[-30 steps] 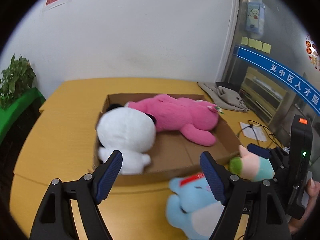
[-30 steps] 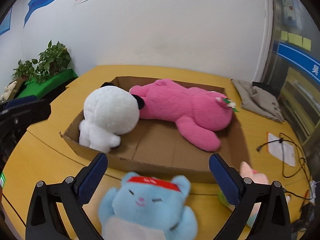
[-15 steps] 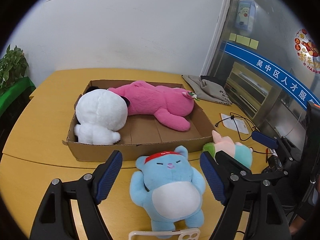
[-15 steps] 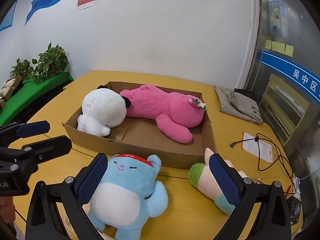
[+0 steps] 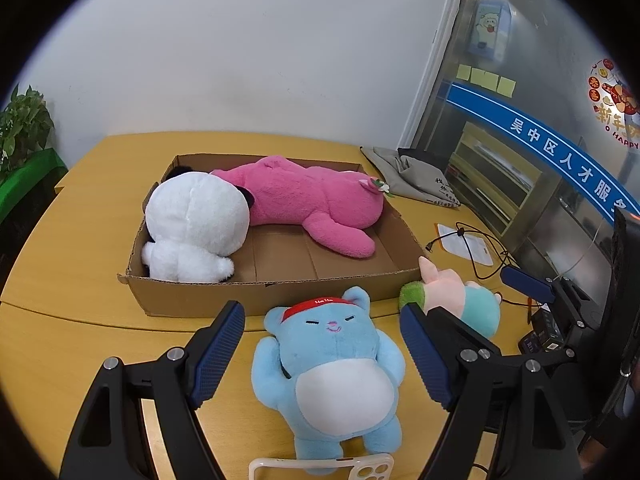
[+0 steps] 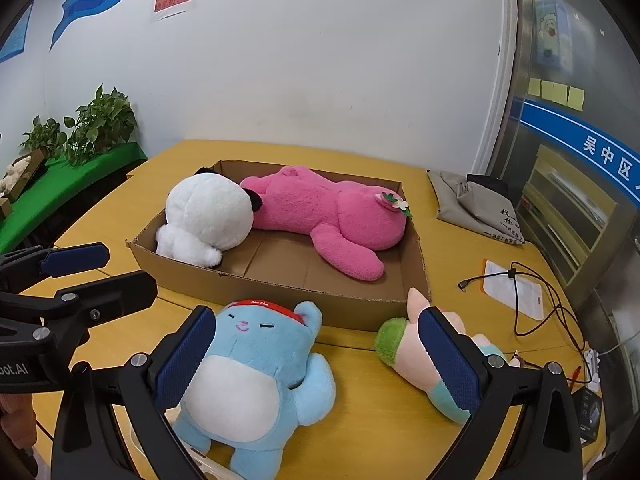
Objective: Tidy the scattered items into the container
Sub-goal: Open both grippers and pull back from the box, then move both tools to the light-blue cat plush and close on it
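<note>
A shallow cardboard box [image 5: 280, 292] [image 6: 280, 292] on the yellow table holds a white plush [image 5: 196, 220] [image 6: 208, 212] at its left and a pink plush [image 5: 312, 200] [image 6: 328, 212] along its back. A blue bear plush [image 5: 332, 364] [image 6: 256, 364] lies face up on the table in front of the box. A pink, green and teal plush [image 5: 460, 296] [image 6: 420, 356] lies to its right. My left gripper [image 5: 324, 356] is open above the blue bear. My right gripper [image 6: 316, 360] is open, empty, between the two loose plushes.
A clear phone case [image 5: 320, 468] lies at the table's front edge. A grey cloth bag [image 6: 476, 204], a paper sheet with a black cable [image 6: 516, 284] and small dark boxes [image 6: 588, 412] are on the right. Potted plants [image 6: 100, 124] stand on a green shelf at left.
Both grippers have pulled back and up from the box. The blue bear and the pink-green plush now show whole in front of it. Nothing was taken hold of.
</note>
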